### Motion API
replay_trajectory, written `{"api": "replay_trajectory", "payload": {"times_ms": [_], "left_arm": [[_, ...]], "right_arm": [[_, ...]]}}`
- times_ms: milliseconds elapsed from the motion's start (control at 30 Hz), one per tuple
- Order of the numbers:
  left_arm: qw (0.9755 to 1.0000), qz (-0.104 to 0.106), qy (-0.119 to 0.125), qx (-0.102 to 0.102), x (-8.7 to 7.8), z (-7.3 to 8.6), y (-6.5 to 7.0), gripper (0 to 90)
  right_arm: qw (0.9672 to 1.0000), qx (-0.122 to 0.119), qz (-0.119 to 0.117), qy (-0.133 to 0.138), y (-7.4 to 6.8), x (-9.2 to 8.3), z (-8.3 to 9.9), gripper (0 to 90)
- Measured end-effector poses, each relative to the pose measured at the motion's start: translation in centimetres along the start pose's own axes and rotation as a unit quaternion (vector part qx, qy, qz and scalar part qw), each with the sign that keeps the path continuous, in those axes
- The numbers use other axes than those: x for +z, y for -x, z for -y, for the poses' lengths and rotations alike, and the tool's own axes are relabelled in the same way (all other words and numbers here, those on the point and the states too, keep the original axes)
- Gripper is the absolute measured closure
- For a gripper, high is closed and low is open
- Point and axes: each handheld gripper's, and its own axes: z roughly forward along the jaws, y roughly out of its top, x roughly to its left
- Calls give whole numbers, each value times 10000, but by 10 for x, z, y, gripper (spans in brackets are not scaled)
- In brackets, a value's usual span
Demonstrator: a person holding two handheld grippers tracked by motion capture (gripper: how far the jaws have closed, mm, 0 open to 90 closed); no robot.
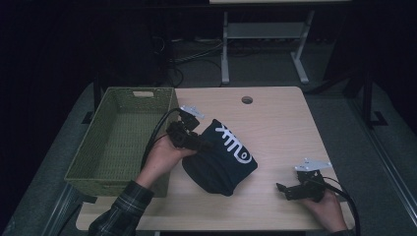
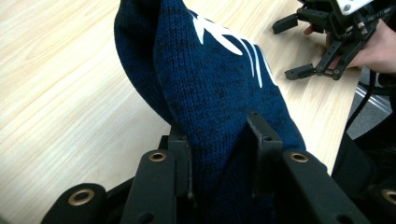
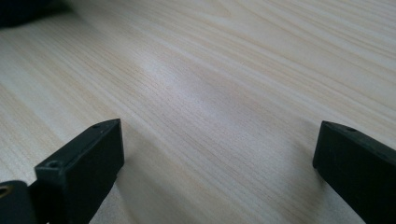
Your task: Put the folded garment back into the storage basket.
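Left gripper point(image 2: 219, 154): fingers clenched on a fold of the dark blue knit hat point(image 1: 221, 156), cloth pinched between pads | Hat: beside the green woven basket point(image 1: 105, 147), its far end on the table point(image 1: 280, 128) | Right gripper point(image 3: 217, 158): fingers spread wide, nothing between them, low over bare table near its right edge

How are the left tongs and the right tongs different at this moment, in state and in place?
The left tongs are shut on the dark blue knit cloth; the right tongs stand wide open with nothing between them. The left tongs are next to the green basket, while the right tongs rest low over bare table near the front right corner. Both are black, two-jawed and hand-held.
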Motion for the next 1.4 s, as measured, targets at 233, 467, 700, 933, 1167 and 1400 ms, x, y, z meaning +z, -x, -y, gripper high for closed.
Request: {"api": "replay_trajectory", "payload": {"times_ms": [233, 467, 700, 933, 1167, 1400], "left_arm": [[10000, -7, -75, -19, -18, -5, -3, 679], [9999, -136, -86, 26, -36, -9, -2, 679], [9997, -233, -60, -22, -57, -10, -4, 679], [9994, -318, 56, -134, -80, -6, -9, 679], [9984, -462, 238, -231, -108, 0, -14, 679], [9963, -653, 439, -347, -137, 8, -20, 679]], "right_arm": [[10000, 7, 3, -1, 0, 0, 0, 15], [10000, 10, 3, 3, 0, 0, 0, 15], [10000, 14, 4, 9, 0, 0, 0, 15], [10000, 29, 3, -1, 0, 0, 0, 15], [10000, 27, 6, -5, 0, 0, 0, 15], [10000, 28, 7, -4, 0, 0, 0, 15]]}}
